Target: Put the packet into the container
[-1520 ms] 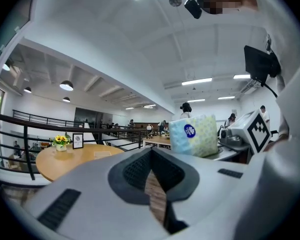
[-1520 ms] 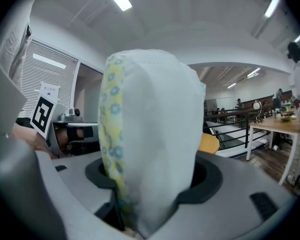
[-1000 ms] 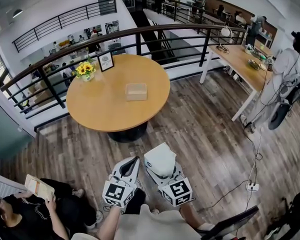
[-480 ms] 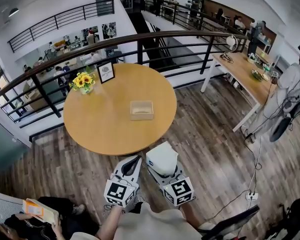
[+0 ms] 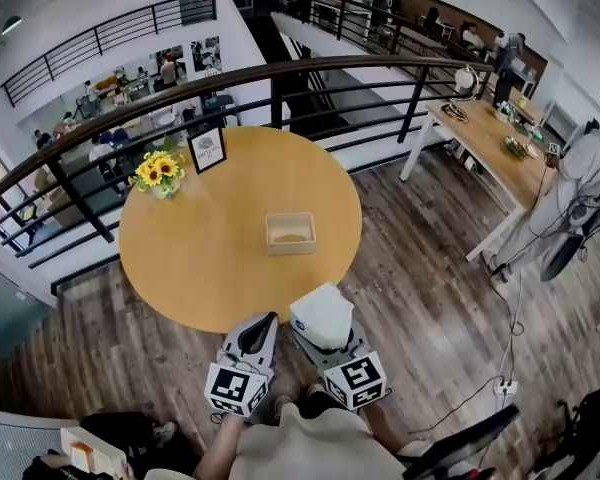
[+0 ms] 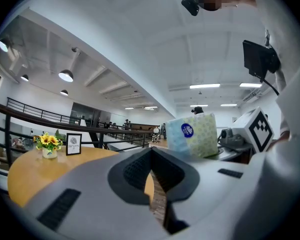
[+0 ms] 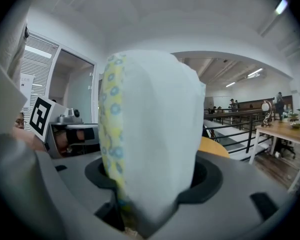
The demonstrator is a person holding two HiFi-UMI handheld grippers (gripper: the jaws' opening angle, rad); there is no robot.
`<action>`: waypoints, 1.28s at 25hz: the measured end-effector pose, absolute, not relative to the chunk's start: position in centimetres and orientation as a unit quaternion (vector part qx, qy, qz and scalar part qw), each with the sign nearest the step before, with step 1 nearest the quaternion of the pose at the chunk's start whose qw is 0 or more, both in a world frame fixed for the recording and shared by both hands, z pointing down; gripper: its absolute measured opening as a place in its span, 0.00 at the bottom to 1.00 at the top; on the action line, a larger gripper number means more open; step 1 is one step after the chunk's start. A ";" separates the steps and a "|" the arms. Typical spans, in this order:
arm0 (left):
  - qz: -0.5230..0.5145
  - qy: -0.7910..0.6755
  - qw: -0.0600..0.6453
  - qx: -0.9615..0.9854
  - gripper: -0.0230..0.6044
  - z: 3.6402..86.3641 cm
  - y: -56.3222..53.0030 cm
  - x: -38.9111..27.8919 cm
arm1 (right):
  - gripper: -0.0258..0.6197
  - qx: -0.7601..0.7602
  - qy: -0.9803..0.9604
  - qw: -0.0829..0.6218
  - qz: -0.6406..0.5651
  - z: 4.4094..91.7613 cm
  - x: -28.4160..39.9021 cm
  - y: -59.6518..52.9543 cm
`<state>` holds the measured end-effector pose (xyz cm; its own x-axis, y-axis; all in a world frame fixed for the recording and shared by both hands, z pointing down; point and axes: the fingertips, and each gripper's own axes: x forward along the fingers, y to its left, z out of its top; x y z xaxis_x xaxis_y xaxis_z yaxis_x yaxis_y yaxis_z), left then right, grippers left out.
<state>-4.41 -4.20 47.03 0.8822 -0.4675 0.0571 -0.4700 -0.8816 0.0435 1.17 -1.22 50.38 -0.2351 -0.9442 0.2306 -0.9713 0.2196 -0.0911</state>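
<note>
In the head view a small open wooden container sits near the middle of the round wooden table. My right gripper is shut on a white packet with a yellow-patterned side, held just short of the table's near edge. That packet fills the right gripper view, clamped between the jaws of the right gripper. My left gripper is beside it on the left, jaws together and holding nothing. In the left gripper view the left gripper points at the table, with the packet to its right.
A vase of sunflowers and a small framed sign stand at the table's far left. A black railing runs behind the table. A long desk and a standing person are at the right. Cables and a power strip lie on the floor.
The table and container have come nearer in the head view as both grippers moved toward them together. The seated person at lower left has slid almost out of view. The grip on the packet is unchanged.
</note>
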 end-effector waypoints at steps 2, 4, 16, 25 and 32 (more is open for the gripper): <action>0.026 -0.237 0.031 0.971 0.04 47.1 -4.8 -4.2 | 0.51 0.617 -0.776 0.064 0.112 50.4 1.4 -2.0; 0.030 -0.233 0.031 0.971 0.04 47.2 -5.6 -3.8 | 0.51 0.618 -0.775 0.063 0.116 50.6 1.8 -2.8; 0.038 -0.250 0.025 0.967 0.04 47.4 -14.5 -0.5 | 0.51 0.609 -0.784 0.047 0.109 50.6 5.4 -11.8; 0.047 -0.288 0.027 0.956 0.04 46.6 -22.0 3.2 | 0.51 0.583 -0.802 0.043 0.122 50.2 10.0 -19.6; 0.062 -0.320 0.034 0.945 0.04 47.4 -25.5 4.1 | 0.51 0.570 -0.809 0.050 0.138 51.8 12.8 -23.5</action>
